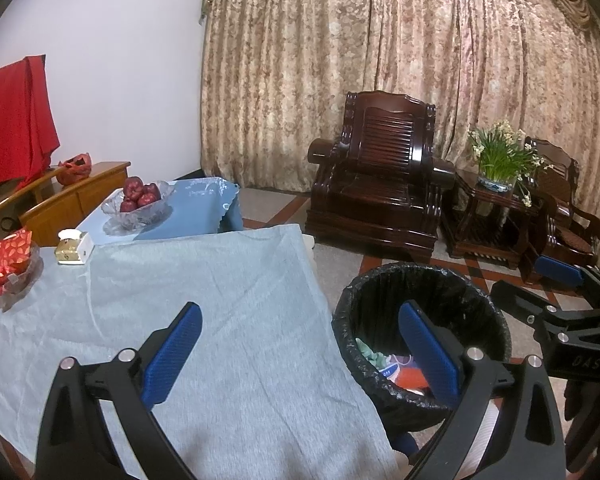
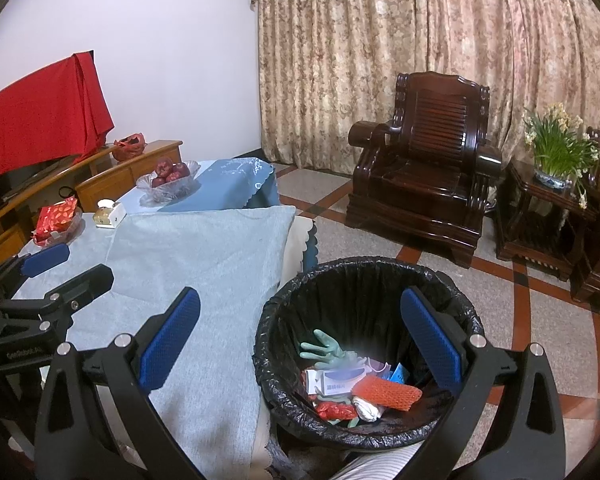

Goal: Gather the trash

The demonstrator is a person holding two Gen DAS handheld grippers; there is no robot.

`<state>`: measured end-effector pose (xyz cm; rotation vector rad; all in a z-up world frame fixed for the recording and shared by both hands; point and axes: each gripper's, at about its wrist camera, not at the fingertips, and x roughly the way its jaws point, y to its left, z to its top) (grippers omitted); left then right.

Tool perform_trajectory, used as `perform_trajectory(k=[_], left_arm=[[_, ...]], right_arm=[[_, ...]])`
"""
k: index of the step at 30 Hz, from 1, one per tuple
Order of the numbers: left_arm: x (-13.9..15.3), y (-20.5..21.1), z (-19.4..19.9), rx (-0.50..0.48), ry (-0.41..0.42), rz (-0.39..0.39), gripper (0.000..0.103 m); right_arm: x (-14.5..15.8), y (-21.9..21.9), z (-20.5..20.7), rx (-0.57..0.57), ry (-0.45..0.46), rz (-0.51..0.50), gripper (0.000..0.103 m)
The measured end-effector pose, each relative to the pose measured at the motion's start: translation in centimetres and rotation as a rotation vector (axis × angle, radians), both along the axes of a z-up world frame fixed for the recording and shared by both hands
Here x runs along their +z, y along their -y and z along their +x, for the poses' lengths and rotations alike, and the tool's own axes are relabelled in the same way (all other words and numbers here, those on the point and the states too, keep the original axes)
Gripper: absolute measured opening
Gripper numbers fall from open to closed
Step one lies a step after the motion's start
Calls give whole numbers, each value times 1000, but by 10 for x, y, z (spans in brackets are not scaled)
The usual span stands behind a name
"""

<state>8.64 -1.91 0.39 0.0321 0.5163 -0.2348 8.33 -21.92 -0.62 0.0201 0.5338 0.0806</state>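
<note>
The tabletop (image 2: 204, 264) is seen draped in a pale blue-grey cloth, bare across its near half. Just beside its right edge, on the floor, the trash bin (image 2: 364, 280) is found, lined with a black bag. Inside it the collected trash is piled: a green rubber glove (image 2: 320, 346), a white box (image 2: 328, 384), an orange mesh piece (image 2: 384, 392), a red wrapper (image 2: 334, 410). The right claw (image 2: 300, 340) is held above the bin's near rim, its blue pads spread wide, nothing pinched. The left claw (image 1: 300, 356) is held over the tabletop's right edge, likewise spread wide and empty. At the far left of the tabletop a glass bowl of red apples (image 1: 140, 196), a small white box (image 1: 74, 246) and a red packet (image 1: 10, 260) are spotted.
</note>
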Motion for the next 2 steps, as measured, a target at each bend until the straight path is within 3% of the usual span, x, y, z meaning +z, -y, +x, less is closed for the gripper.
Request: perform_trajectory(k=[2], left_arm=[[-2, 1, -1, 1, -1, 1, 97]], right_arm=[[0, 0, 0, 0, 0, 1, 98]])
